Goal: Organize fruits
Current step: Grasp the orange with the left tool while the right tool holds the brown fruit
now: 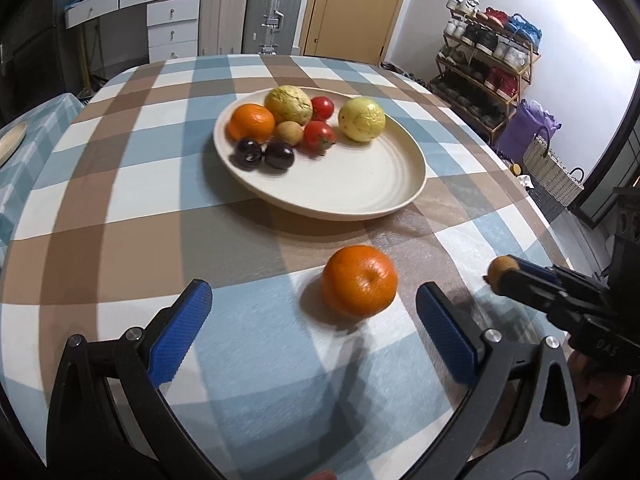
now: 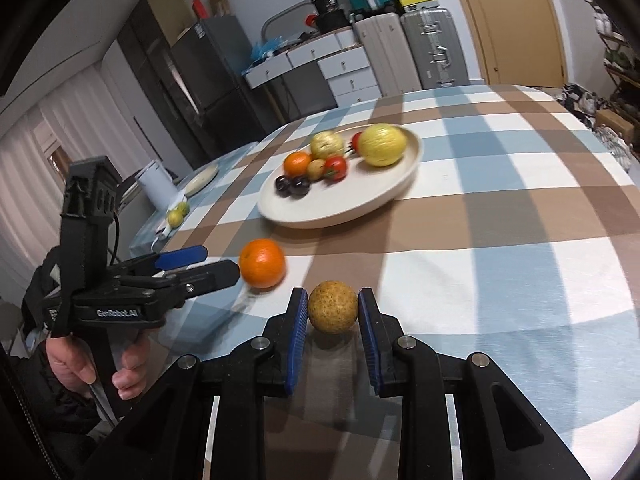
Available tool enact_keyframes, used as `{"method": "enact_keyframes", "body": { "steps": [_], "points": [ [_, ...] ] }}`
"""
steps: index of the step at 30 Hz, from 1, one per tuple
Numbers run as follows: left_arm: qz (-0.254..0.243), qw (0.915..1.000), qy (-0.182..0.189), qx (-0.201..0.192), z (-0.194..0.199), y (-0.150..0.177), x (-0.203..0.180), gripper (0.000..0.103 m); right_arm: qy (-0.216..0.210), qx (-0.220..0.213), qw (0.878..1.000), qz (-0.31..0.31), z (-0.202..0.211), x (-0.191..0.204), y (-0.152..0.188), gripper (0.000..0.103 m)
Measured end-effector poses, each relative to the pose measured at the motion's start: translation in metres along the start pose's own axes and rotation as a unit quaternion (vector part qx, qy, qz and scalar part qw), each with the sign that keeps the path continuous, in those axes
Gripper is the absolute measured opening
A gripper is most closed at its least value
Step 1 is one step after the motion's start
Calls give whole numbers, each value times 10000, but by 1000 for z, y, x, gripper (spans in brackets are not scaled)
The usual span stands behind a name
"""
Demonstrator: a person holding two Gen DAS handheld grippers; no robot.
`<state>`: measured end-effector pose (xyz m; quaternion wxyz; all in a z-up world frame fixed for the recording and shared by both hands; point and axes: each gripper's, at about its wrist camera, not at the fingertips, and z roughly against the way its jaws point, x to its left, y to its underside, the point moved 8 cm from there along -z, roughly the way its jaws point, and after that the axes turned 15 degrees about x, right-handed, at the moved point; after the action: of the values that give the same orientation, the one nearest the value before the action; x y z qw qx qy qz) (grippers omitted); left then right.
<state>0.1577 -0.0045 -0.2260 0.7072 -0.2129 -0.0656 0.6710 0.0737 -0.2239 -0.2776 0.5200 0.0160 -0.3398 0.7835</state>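
Note:
A cream plate point(image 1: 360, 184) point(image 2: 320, 208) on the checked tablecloth holds an orange point(image 1: 251, 122), two yellow-green fruits point(image 1: 362, 119), two tomatoes, a small brown fruit and two dark plums point(image 1: 279, 155). A loose orange point(image 1: 359, 281) point(image 2: 262, 263) lies on the cloth in front of the plate. My left gripper point(image 1: 314, 300) is open, its blue pads just short of this orange. My right gripper point(image 2: 333, 310) is shut on a small brown round fruit point(image 2: 333, 307) point(image 1: 502, 268), held just above the cloth to the right of the orange.
A second plate point(image 2: 202, 178), a white canister point(image 2: 158, 184) and small green fruits point(image 2: 178, 214) sit on the table's far left. Suitcases, drawers and a door stand behind the table; a shoe rack point(image 1: 484, 56) and baskets stand to the right.

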Motion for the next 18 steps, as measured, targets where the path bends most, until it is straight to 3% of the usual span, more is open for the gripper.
{"method": "enact_keyframes", "body": {
  "steps": [10,12,18],
  "points": [
    [149,9994,309,67,-13,-14,-5,97,-80,-137,9999,-60,11,-14,-4,26],
    [93,9994,334,51,-12,-14,-7,91,-110,-132,9998,-58,11,-14,-4,26],
    [-41,9984,538,138,-14,-12,-11,55,-137,-128,9998,-44,9,-13,-5,26]
  ]
}}
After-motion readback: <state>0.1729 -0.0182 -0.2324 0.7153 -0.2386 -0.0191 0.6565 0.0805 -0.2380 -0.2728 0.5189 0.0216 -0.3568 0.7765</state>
